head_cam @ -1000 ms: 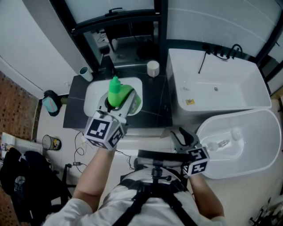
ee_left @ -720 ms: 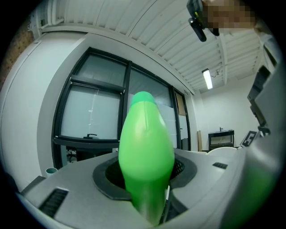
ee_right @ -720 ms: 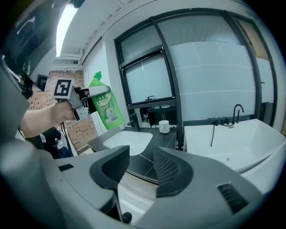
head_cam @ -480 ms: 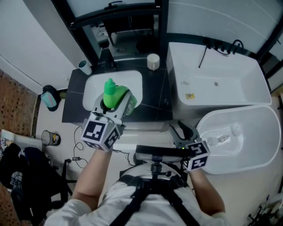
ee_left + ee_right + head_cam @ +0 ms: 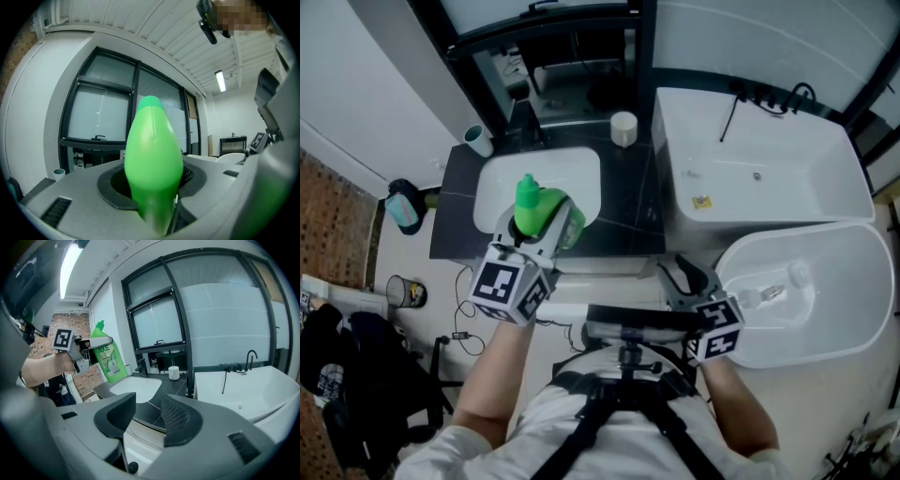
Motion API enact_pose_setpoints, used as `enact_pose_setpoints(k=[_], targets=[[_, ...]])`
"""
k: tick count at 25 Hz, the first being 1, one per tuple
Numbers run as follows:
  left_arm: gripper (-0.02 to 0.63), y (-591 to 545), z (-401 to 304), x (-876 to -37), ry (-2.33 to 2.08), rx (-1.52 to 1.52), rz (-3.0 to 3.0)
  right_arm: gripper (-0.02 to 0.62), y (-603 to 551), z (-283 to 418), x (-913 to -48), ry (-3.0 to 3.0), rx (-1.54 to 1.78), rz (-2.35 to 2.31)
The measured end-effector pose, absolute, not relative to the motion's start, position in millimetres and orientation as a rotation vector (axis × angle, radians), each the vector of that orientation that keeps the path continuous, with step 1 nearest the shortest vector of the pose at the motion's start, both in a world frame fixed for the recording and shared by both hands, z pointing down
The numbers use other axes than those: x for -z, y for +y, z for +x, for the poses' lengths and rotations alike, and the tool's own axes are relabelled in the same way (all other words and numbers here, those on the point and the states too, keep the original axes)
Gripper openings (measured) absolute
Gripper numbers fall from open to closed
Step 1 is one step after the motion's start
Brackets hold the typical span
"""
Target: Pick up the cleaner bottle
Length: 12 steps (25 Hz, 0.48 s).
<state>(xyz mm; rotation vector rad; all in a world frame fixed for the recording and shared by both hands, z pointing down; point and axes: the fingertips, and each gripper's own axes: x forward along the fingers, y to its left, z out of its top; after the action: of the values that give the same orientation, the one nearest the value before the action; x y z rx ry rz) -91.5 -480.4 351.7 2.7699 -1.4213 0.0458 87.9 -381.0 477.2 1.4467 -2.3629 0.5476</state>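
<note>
The white bathtub [image 5: 769, 178] lies at my right, well apart from the work. Beside it, the dark surface [image 5: 628, 230] carries the sink basin [image 5: 558, 169]. Over the basin's near edge hangs the green cleaner bottle [image 5: 546, 208], roughly upright and off the surface, clamped in my left tongs [image 5: 534, 232]. My right tongs [image 5: 686, 279] gape wide, empty, near my body. The pick-up looks done to me. The next move calls for a firm squeeze and a level carry.

The bright green cleaner bottle [image 5: 532, 202] with its white-printed label is hanging upright in the air, clear of the white sink [image 5: 574, 174] and over its near rim, with the left gripper [image 5: 551, 217] clamping its body.
</note>
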Motion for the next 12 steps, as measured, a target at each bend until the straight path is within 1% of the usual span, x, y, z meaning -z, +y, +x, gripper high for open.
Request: enact_pose_setpoints(k=[12], targets=[[0.173,-468.7,-97.4,-361.3,-1.412,-0.067,2.742,0.160,-386.8,88.3,-468.8,-2.372,-0.528,1.449]])
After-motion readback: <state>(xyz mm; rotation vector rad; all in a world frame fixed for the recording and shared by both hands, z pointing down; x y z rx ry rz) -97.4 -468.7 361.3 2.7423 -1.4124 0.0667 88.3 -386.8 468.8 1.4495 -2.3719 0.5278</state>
